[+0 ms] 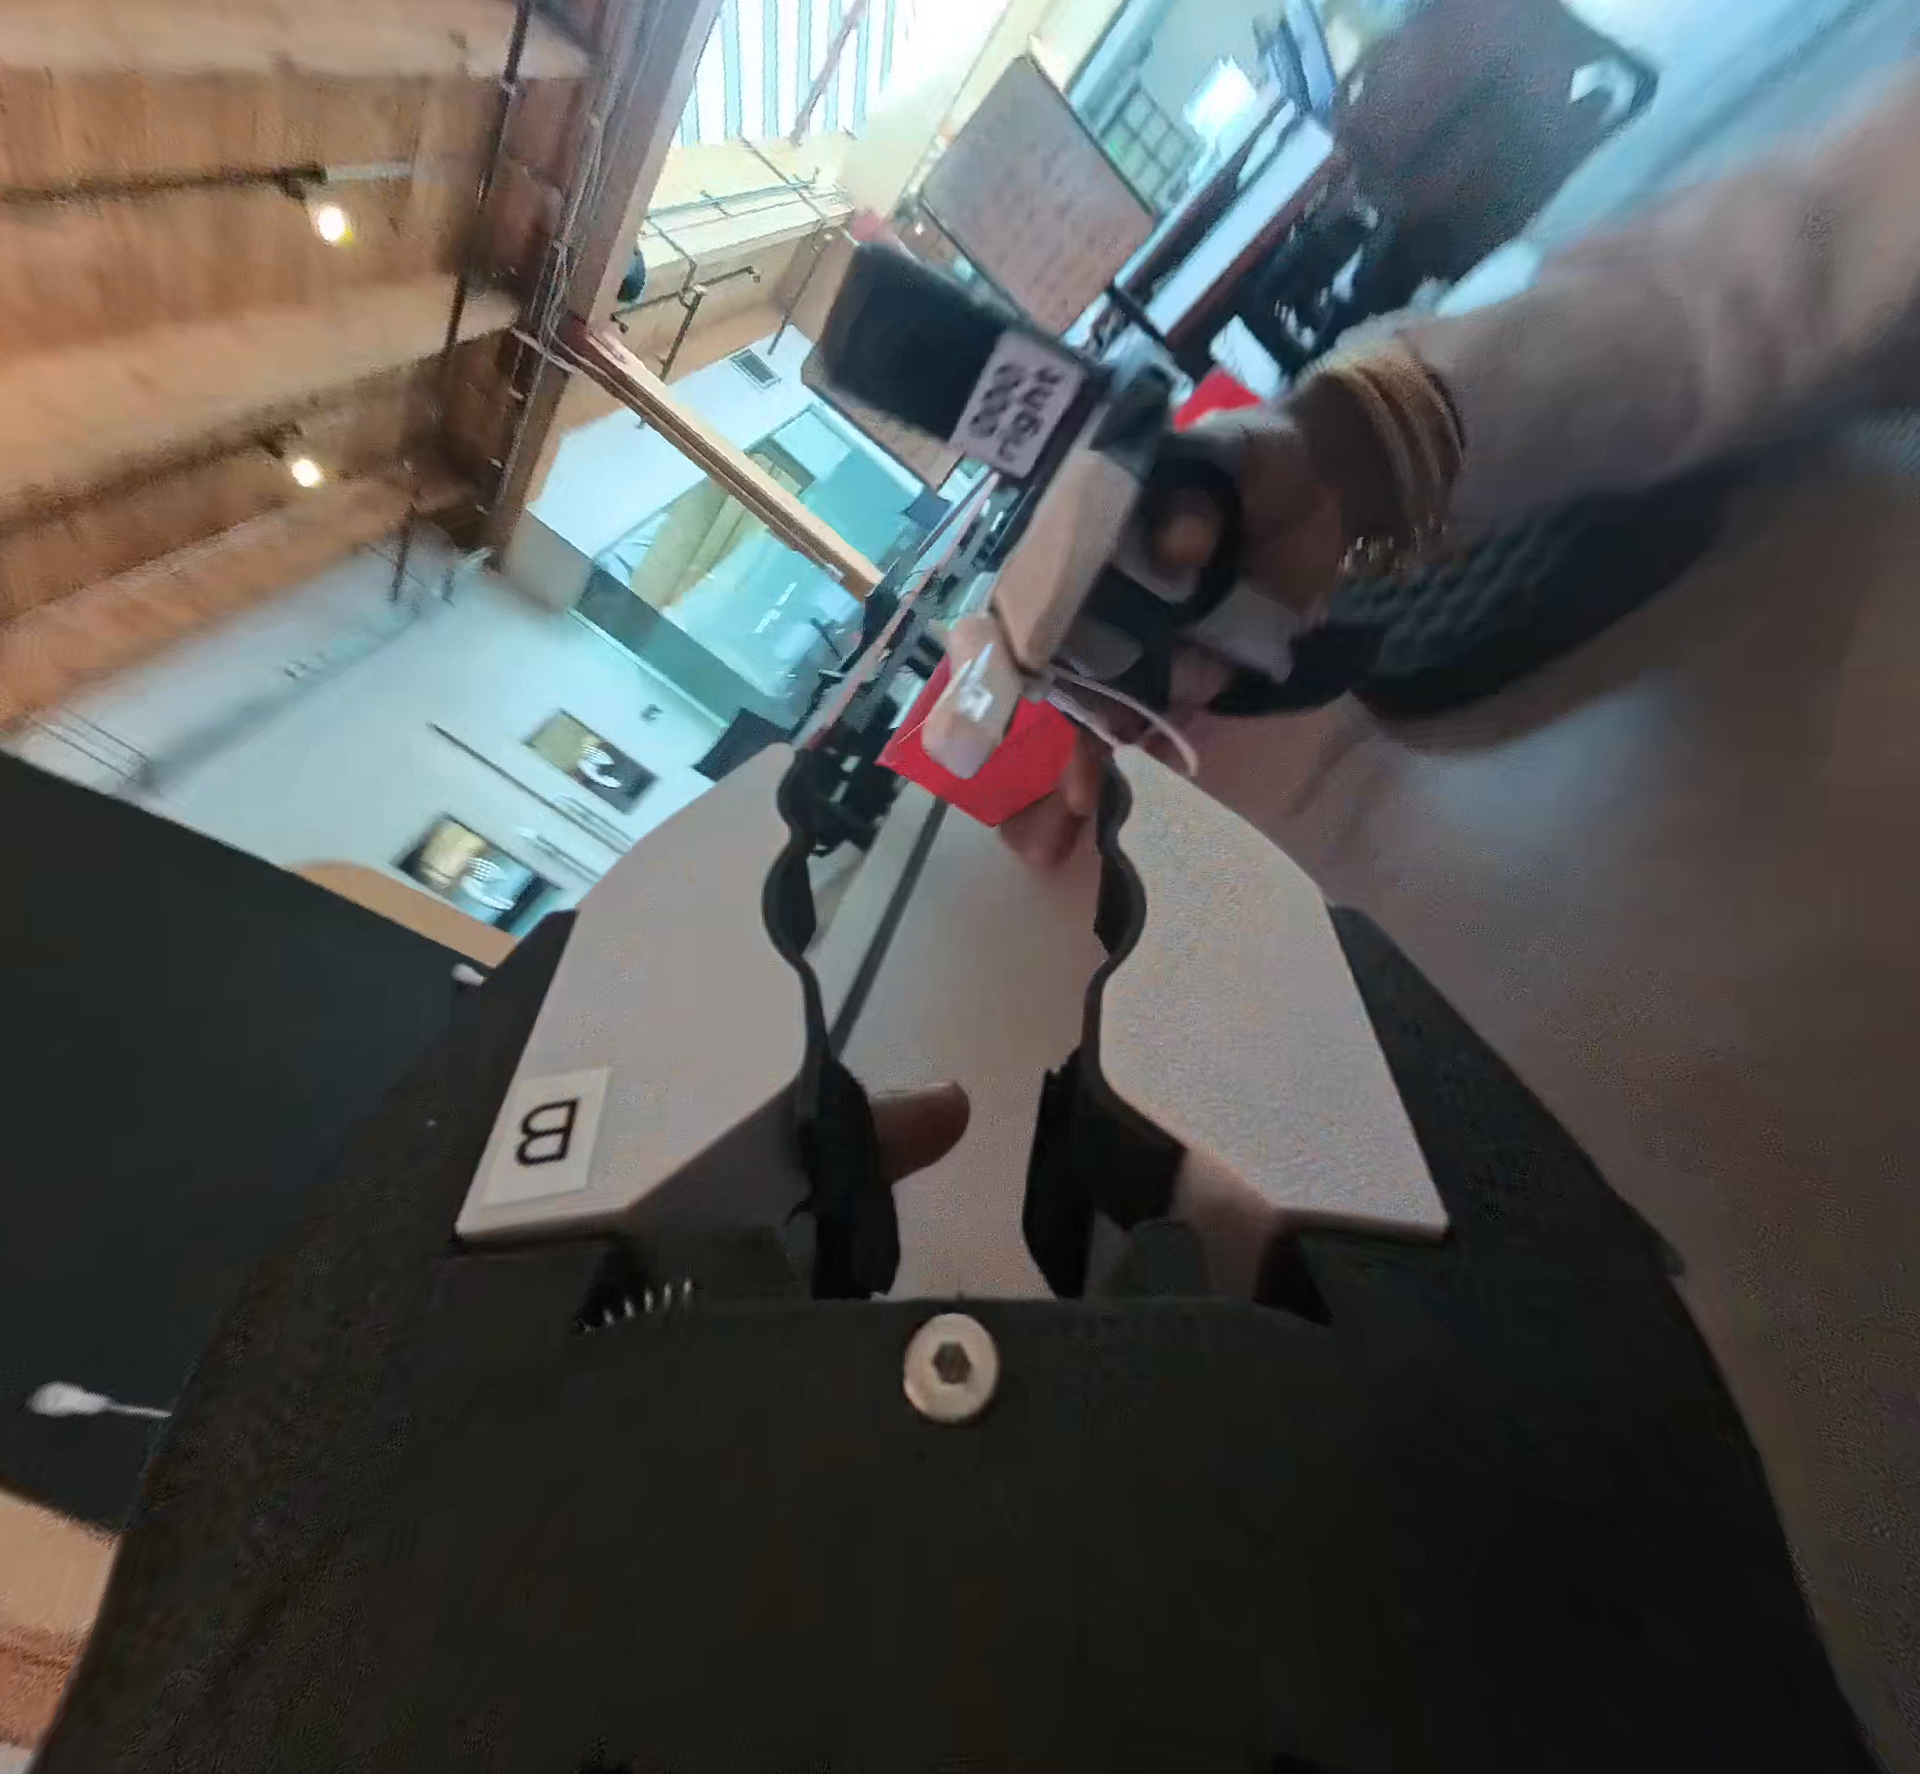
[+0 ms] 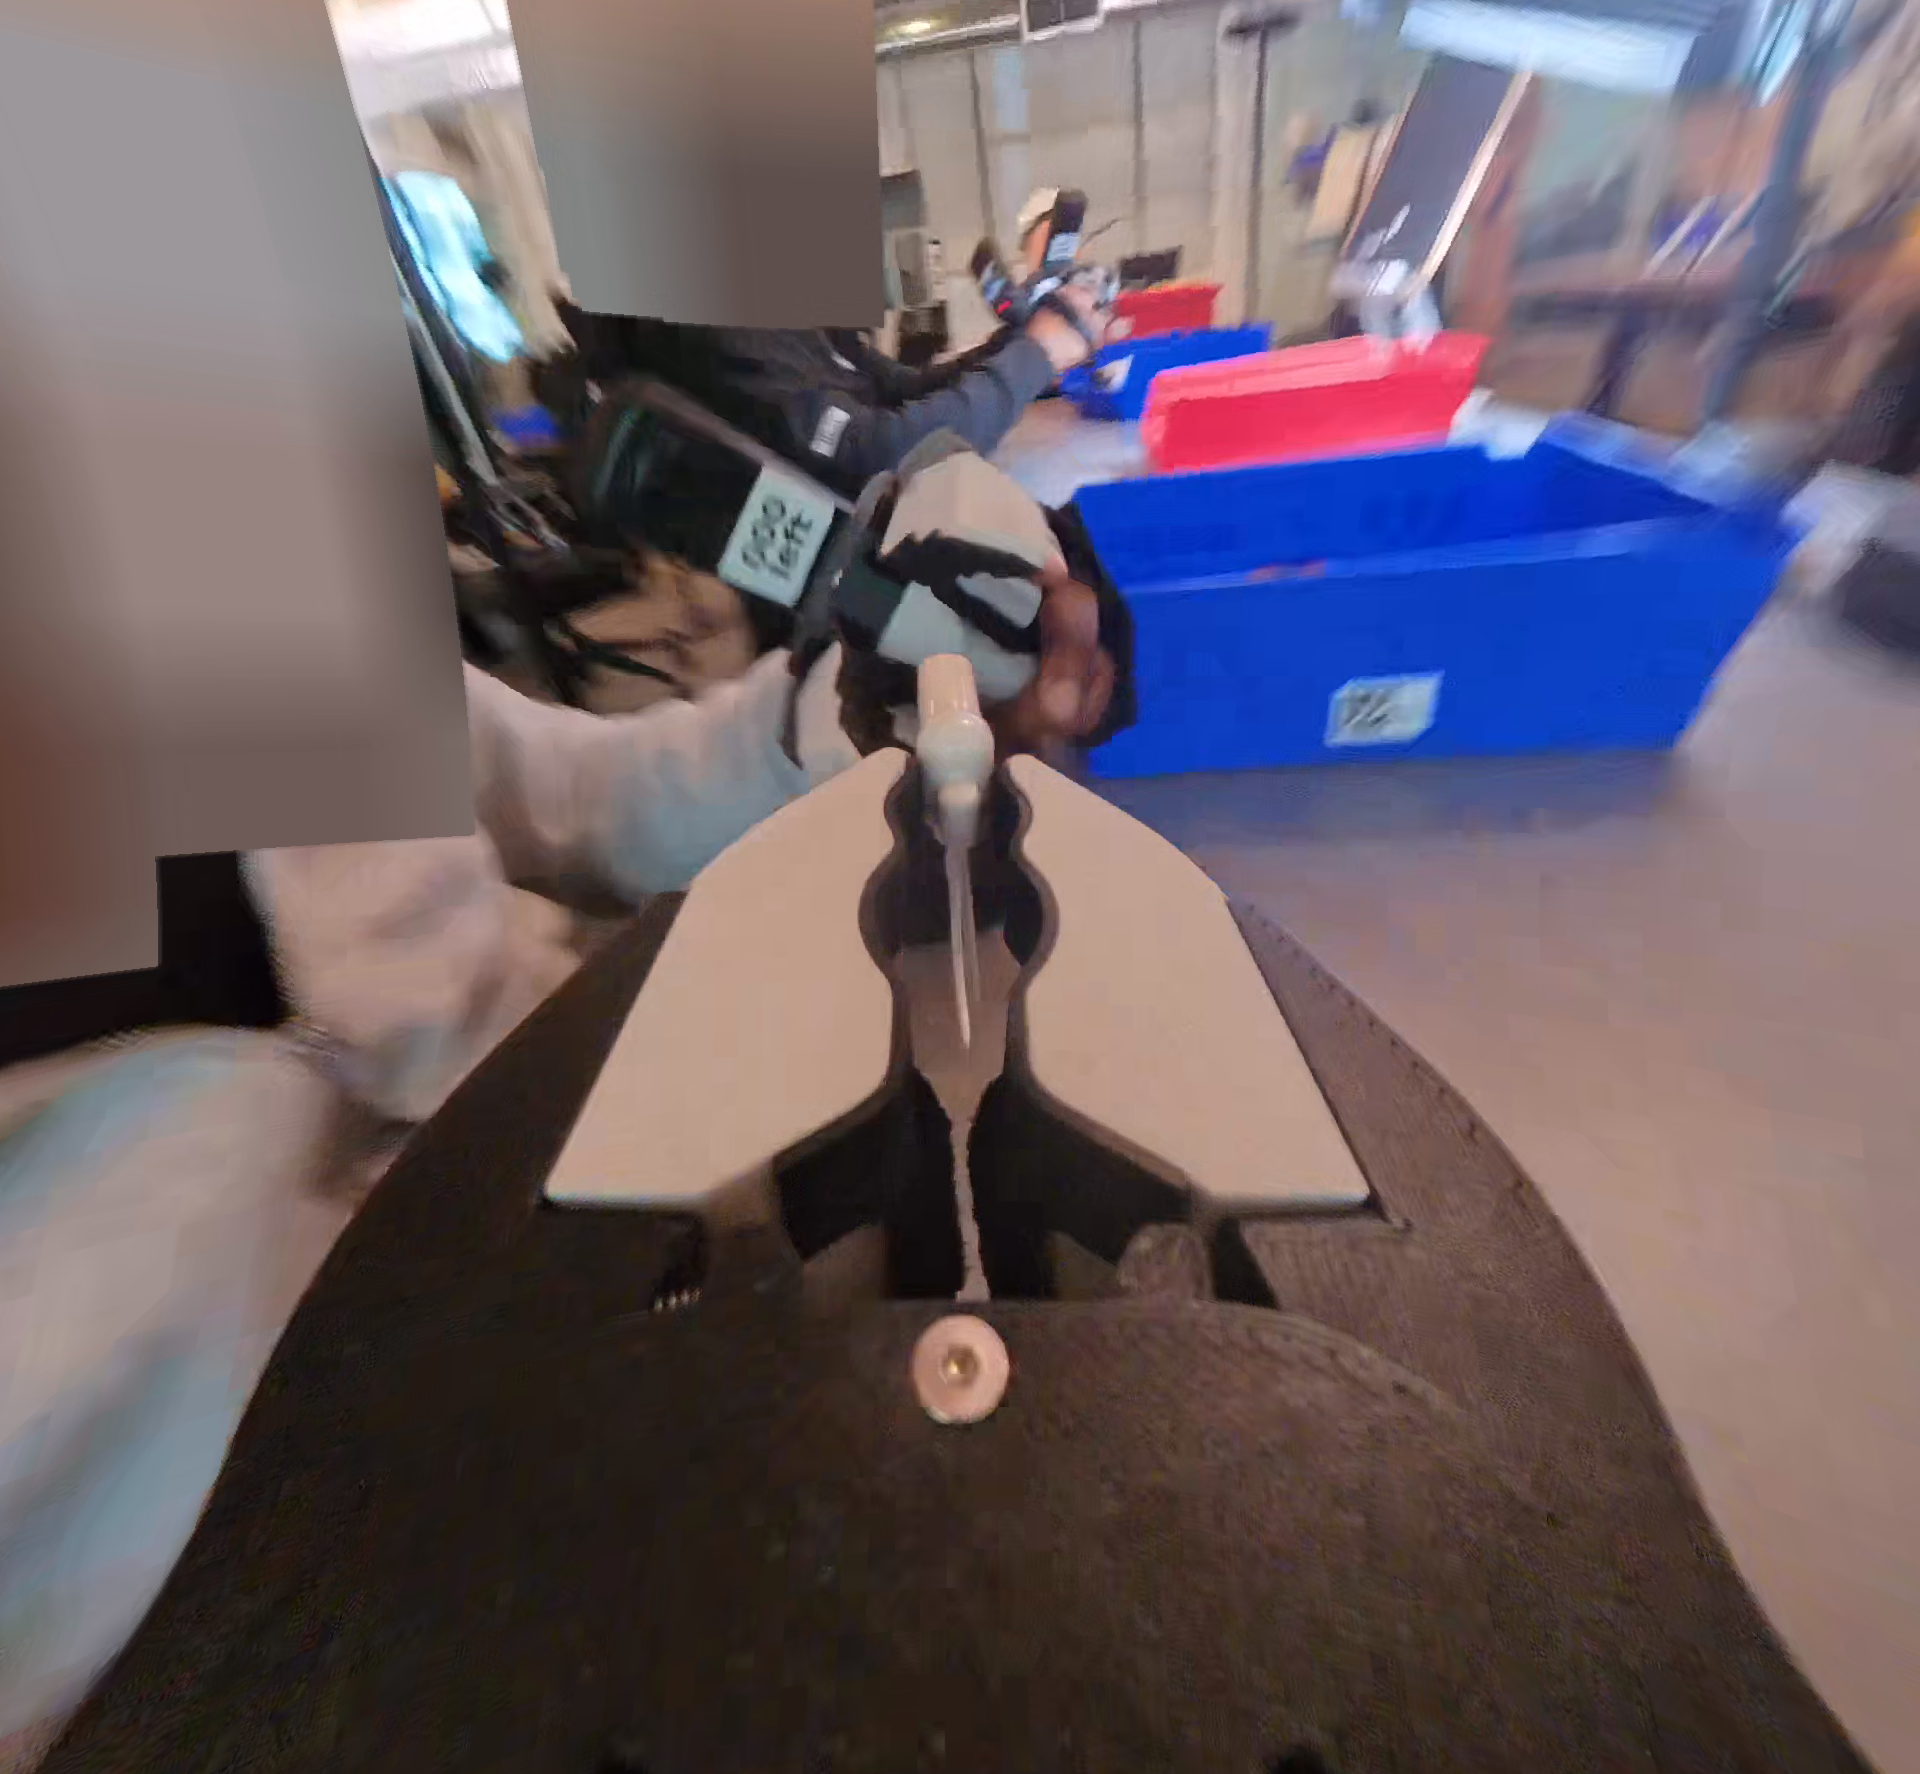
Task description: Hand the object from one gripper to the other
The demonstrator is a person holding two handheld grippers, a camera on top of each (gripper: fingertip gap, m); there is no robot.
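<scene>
My right gripper is shut on a thin white plastic object. Its thicker head sticks out past the fingertips and its narrow tail runs back between the fingers. My left gripper is open and empty, its fingers spread wide. The two grippers face each other at close range. In the left wrist view the right gripper is just beyond my left fingertips, held by a hand, with thin white strands of the object at its tip. In the right wrist view the left gripper is right behind the object's head.
A large blue bin stands on the grey table to the right, with a red bin and further bins behind it. A red bin also shows behind the right gripper. Another person's arm with grippers is farther back.
</scene>
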